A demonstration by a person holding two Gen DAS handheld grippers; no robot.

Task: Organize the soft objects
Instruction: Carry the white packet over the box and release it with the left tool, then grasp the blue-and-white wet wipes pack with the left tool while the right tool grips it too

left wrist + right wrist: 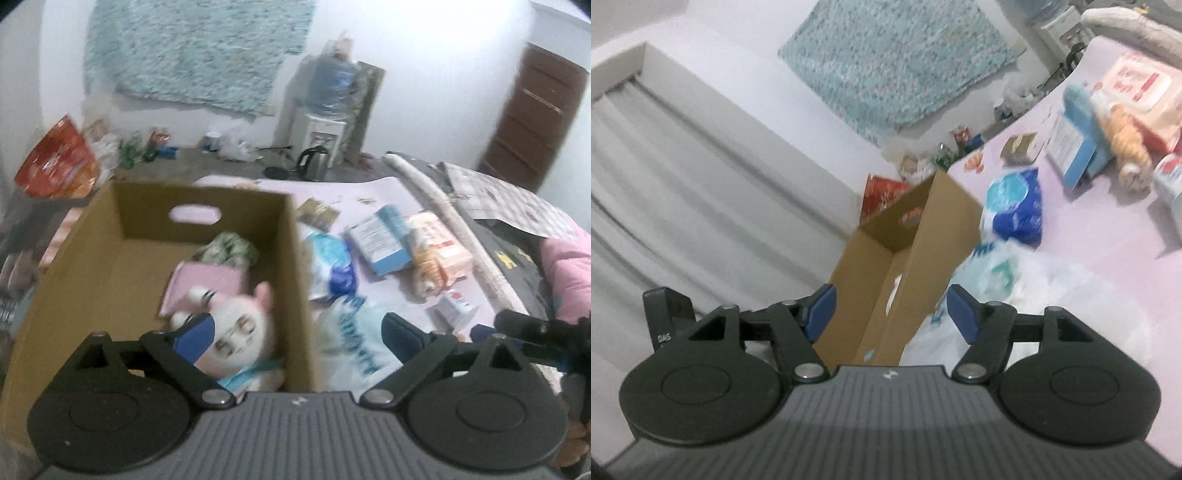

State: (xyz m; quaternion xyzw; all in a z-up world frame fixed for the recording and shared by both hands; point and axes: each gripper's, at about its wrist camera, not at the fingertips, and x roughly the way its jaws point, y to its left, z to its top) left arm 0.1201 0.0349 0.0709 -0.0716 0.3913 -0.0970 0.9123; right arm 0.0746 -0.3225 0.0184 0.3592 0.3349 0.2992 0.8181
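Note:
An open cardboard box [147, 206] stands on the pink sheet [388, 188]. Inside it lie a white and pink plush toy [240, 332], a pink cloth [210, 277] and a green patterned soft thing [231, 247]. My left gripper [295, 325] hangs open and empty over the box's right wall, one finger above the plush, the other above a white plastic bag [354, 339]. My right gripper [891, 295] is open and empty, facing a corner of the box [945, 221]. An orange plush cat [1126, 147] lies on the sheet beyond, and a blue and white soft pack [1015, 206] lies beside the box.
On the sheet lie a blue carton [380, 236], a wipes pack [439, 240] and a small white box [454, 306]. A pink jacket [569, 273] is at the right. A water dispenser [328, 103], kettle [314, 160], red bag [59, 158] and door [532, 110] stand behind. A grey curtain [683, 184] hangs left.

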